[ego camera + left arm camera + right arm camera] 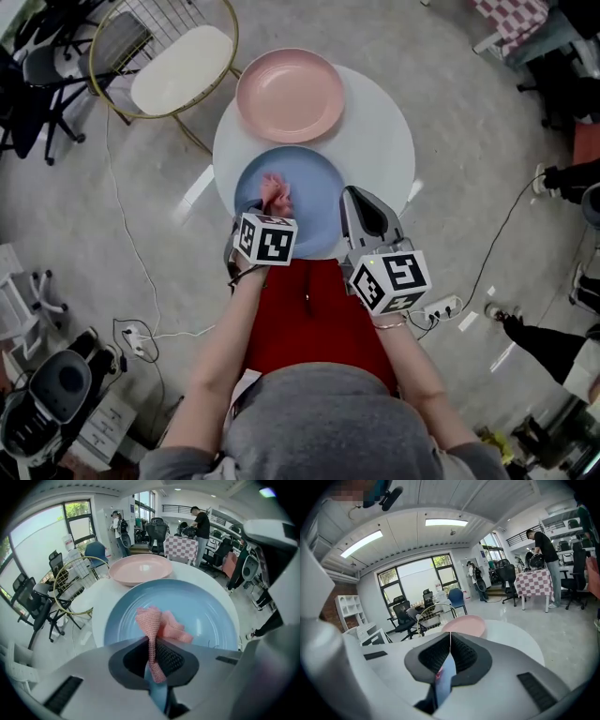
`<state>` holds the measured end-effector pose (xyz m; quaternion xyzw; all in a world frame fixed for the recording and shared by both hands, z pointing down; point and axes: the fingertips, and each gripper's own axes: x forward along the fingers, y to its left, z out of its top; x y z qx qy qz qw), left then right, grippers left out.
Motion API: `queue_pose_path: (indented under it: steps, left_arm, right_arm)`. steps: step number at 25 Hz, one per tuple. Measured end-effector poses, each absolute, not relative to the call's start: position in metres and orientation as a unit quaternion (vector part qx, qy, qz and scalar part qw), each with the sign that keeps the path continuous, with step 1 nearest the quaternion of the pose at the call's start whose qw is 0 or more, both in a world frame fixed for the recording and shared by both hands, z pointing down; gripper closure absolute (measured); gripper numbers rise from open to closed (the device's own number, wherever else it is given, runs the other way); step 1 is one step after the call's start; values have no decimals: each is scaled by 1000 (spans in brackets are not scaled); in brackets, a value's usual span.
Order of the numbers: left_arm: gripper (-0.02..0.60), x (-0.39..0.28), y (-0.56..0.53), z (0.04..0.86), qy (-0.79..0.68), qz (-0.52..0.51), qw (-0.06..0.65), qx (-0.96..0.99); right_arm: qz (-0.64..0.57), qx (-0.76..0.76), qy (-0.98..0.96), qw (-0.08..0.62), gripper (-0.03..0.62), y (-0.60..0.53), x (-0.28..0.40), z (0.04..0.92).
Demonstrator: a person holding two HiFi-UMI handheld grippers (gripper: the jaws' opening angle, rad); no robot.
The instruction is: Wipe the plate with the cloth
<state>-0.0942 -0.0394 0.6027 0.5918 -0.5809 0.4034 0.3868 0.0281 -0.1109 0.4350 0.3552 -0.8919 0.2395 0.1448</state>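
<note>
Left gripper view is showing the left gripper [152, 641] clenching a strip of the pink cloth [161, 623] between its jaws. The rest of the cloth is bunching just beyond the tips and resting on the blue plate [201, 604]. In the head view the blue plate [314, 206] is sitting at the 6 o'clock side of the round white table [384, 131]. The pink plate [289, 94] is lying at 12 o'clock from it, and their rims are nearly touching. The cloth [275, 192] is lying just toward 10 o'clock of the blue plate's centre, so most of the bare surface is lying at 1 to 4 o'clock from the left gripper [269, 210]. A wiping stroke would likely be sweeping that way. The right gripper [351, 195] is hovering at the blue plate's 3 o'clock rim. In the right gripper view its jaws [450, 637] are meeting at the tips, with nothing pinched there. The left gripper is the nearer one to the work and is carrying the cloth.
</note>
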Motion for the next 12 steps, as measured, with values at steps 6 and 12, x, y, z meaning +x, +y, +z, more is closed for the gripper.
queue_pose_path:
  steps: [6,12]
  left_arm:
    - [549,-128,-24,598,-602,427,364,568]
    - [549,-168,0,588,-625,414,369,549]
  right_arm:
    - [230,317,-907,152,565,-106,-8,434]
    - [224,299,-914,158,565,-91,-39,431]
